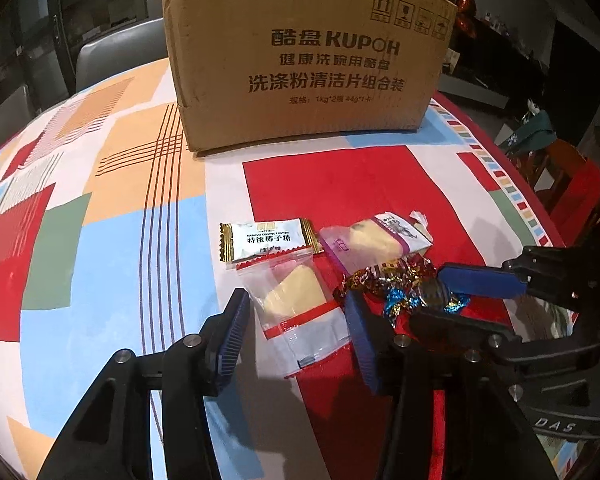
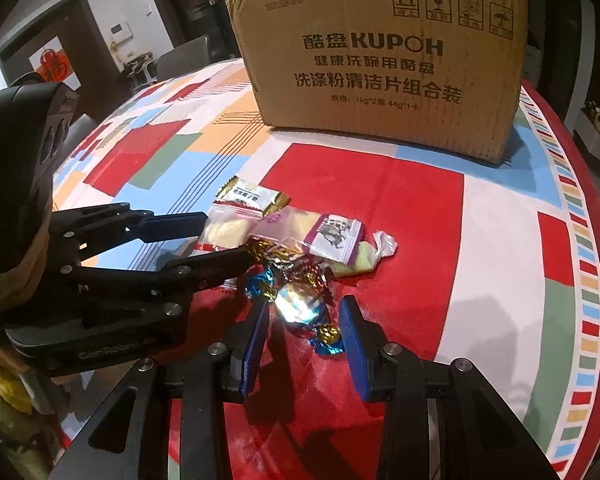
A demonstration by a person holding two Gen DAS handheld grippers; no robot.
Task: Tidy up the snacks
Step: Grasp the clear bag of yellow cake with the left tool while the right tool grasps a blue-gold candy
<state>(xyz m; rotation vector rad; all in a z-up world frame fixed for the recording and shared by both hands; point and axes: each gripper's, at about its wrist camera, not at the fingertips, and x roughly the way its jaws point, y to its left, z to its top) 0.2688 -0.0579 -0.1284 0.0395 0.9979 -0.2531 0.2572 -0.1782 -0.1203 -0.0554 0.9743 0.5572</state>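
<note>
Carton (image 1: 308,60): upper middle of both views, upright on the patterned tablecloth (image 1: 100,208), printed side facing the cameras; top out of frame, so whether open cannot be told; likely the place meant for the snacks, hence set just behind the pile
Snack pile: lower middle of both views, on the red patch of cloth, well in front of the carton; pieces overlapping and touching, so picking singly is needed
Left gripper (image 1: 296,316): lower middle of the left wrist view, tilted down at the pile; fingers spread either side of the clear red-edged packet (image 1: 296,300), pads not seen pressing on it, nothing lifted
Right gripper (image 2: 305,324): lower middle of the right wrist view, tilted down; fingers apart with the blue-and-gold foil candy (image 2: 300,308) between them; contact on the wrapper cannot be told for sure, candy lying on the cloth
Reason for the two poses: one gripper per item, probably to take two pieces at once
Count, cartons: one
Count, grippers: two
Count, white coconut candy with gold ends (image 1: 266,240): one
Count, clear packets with pale yellow filling: two, the second purple-printed packet (image 1: 380,240) at middle right
Count, foil candies: at least two, red-gold (image 1: 384,276) and blue-gold; tangle too crumpled for more certainty
</note>
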